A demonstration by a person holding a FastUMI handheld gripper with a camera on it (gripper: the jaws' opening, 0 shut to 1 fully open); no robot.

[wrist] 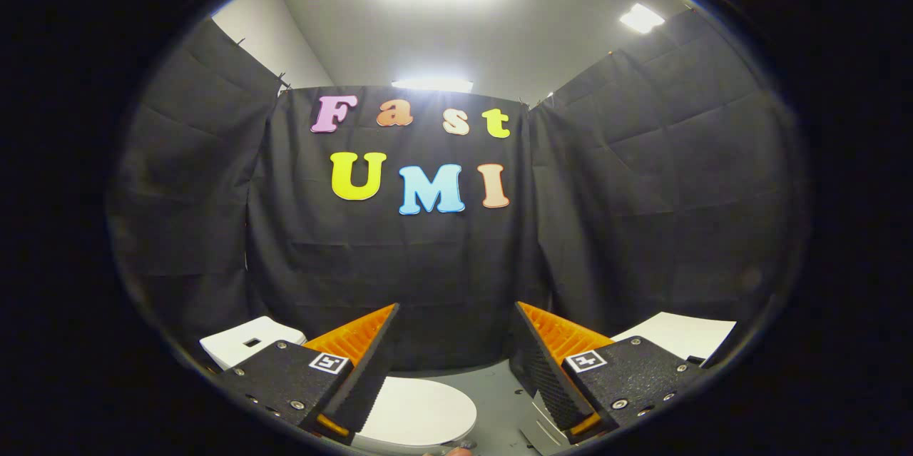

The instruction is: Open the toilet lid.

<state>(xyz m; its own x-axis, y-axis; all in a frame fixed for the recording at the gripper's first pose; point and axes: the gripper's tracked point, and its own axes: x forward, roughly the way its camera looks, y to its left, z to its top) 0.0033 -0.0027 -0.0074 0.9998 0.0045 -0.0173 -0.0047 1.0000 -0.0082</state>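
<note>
A white toilet lid (417, 412) lies flat and shut low between my two fingers, nearer the left one. My gripper (456, 313) is held above it and stands open, with a wide gap and nothing between its fingers. The left finger (356, 349) hides the lid's left part. The lid's near edge is cut off from sight.
A white box-like object (246, 343) with a small slot sits beyond the left finger. A white flat panel (681, 335) lies beyond the right finger. Grey floor (499, 388) stretches ahead to the black cloth wall (442, 263), which closes in on three sides.
</note>
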